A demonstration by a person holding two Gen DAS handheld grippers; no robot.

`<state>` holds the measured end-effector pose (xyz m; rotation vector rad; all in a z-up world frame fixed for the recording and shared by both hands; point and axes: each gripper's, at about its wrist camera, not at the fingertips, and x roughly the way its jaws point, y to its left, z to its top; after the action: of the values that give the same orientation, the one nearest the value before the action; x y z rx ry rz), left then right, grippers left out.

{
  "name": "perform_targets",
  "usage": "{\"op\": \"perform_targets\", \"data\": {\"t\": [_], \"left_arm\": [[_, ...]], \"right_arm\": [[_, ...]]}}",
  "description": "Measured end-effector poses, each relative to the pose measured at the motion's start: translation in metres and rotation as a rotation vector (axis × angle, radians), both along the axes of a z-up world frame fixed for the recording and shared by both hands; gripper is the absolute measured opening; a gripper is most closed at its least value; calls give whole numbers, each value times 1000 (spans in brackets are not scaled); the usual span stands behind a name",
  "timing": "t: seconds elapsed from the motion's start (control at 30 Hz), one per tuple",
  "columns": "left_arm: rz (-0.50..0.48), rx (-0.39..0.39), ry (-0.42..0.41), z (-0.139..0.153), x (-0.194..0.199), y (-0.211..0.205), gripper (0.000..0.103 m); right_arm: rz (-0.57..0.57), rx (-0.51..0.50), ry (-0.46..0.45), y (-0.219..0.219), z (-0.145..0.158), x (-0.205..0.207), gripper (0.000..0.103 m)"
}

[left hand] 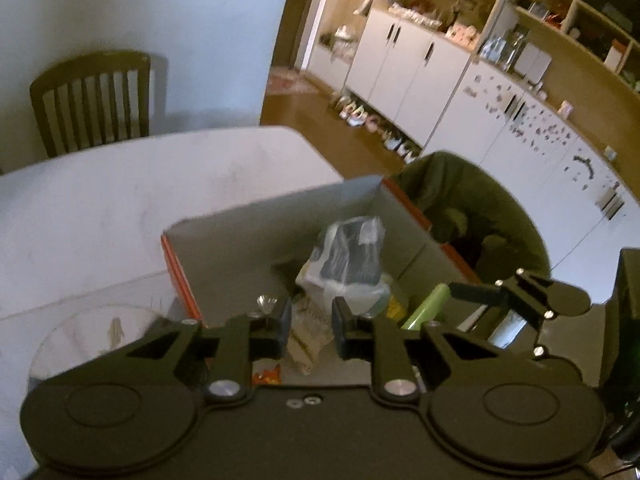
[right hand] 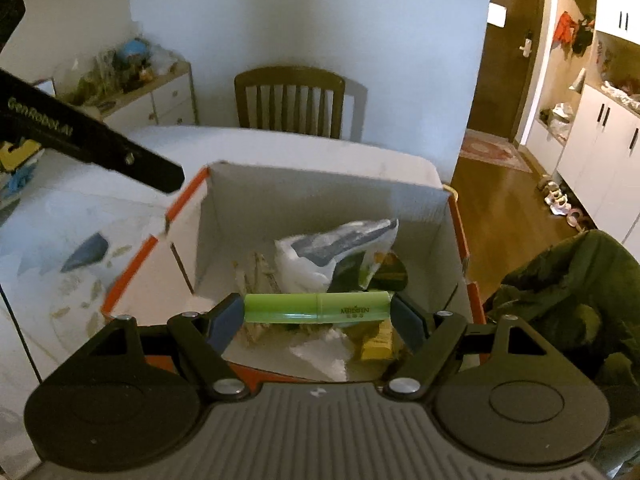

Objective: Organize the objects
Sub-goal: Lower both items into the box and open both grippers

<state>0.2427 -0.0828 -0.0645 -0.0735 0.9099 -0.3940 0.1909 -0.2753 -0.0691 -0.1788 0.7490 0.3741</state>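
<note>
A pale wall [right hand: 304, 20] stands behind a dark wooden slat-backed chair [right hand: 290, 100] drawn up to the far side of a white table [left hand: 120, 200]. To the right, a brown wooden floor [right hand: 496, 204] runs along white cupboards [left hand: 404, 68] with open shelves [left hand: 568, 12] above, shoes [left hand: 360, 116] lined at their foot. The light is dim.

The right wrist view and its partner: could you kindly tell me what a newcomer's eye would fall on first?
The bright green tube stands out first, held crosswise between the right gripper fingers above the open cardboard box with orange edges. Inside the box lies a crumpled plastic bag among paper scraps. In the left wrist view, the left gripper hangs nearly closed and empty over the box's near end, with a wooden chair beyond the white table.
</note>
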Motion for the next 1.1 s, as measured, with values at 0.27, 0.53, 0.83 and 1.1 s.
{"op": "perform_targets", "data": {"t": [0.27,0.53,0.83,1.1], "left_arm": [[-6,42,59,-30,9,-15,19],[-18,72,79,-44,13,-28,22],[-10,83,92,-53,14,-32,29],[-8,75,44,-39,3,-26,32]], "right_arm": [[9,-23,80,1,-24,23,80],[-9,-9,169,-5,-36,39,81],[-5,5,193,-10,-37,41,80],[-21,35,176,-15,-26,34,83]]}}
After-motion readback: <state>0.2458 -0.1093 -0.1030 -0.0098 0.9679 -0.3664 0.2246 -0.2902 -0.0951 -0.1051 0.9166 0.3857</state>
